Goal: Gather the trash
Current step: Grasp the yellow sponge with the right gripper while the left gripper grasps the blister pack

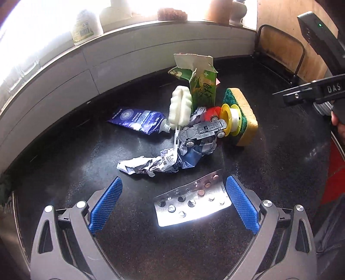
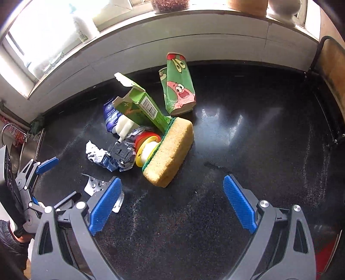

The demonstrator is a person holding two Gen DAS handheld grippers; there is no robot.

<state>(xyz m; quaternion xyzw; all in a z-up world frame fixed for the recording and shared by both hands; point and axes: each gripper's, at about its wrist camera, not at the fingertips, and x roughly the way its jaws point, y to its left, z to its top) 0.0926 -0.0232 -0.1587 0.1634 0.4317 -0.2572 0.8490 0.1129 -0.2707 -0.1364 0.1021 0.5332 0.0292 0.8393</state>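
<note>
Right now the blister pack (image 1: 192, 201) lies flat on the black counter (image 1: 269, 172), between the spread fingers of the left gripper (image 1: 173, 203), its far corner just beside one blue pad; likely the pick is about to start, calling for a lower approach and a squeeze on the thin foil edge. Beyond it sits the pile: crumpled wrapper (image 1: 151, 164), toy car (image 1: 203, 130), sponge (image 2: 169, 151), green carton (image 2: 142, 105). The right gripper (image 2: 172, 203) hangs spread over bare counter, under a bright windowsill (image 2: 194, 19)

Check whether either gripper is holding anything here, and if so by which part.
Nothing is held. The left gripper is open, with the blister pack lying on the counter between its jaws. The right gripper is open over bare counter.
</note>
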